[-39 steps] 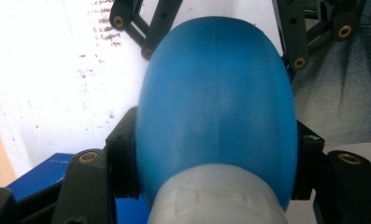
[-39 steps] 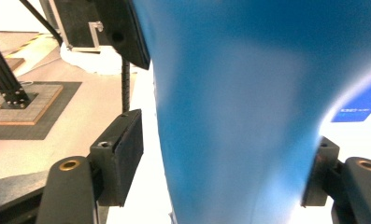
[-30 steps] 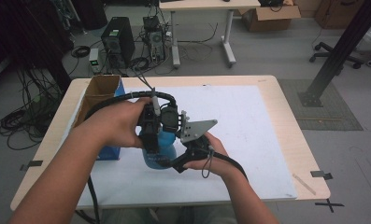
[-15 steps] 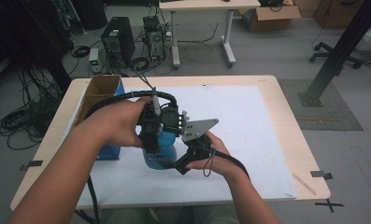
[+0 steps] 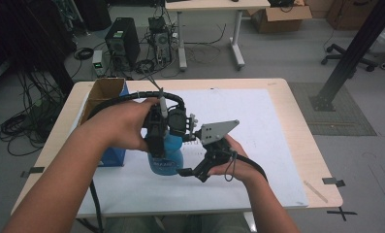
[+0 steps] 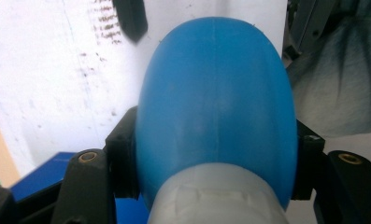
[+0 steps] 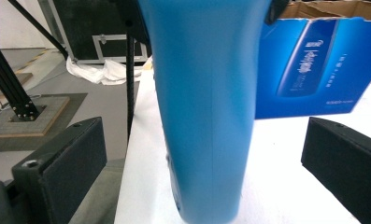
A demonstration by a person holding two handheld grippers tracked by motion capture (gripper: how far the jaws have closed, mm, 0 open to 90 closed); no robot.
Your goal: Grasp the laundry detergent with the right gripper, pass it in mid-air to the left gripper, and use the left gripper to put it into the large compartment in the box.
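Bottle (image 6: 216,116) clamped in left claw (image 6: 216,172); right claw (image 7: 211,172) spread, straddling it.

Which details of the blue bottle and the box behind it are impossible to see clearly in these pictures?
- Blue bottle cap: high view, covered by the left claw and hand.
- Bottle label text: high view, too small to read.
- Bottle base: right gripper view, cut off by the bottom edge.
- Blue box contents: the inside is not visible; its printing is blurred.
- Bottle shoulder: left gripper view, blurred from closeness.

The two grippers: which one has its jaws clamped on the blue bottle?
The left gripper: its jaws press the blue bottle; the right gripper stands open around it.
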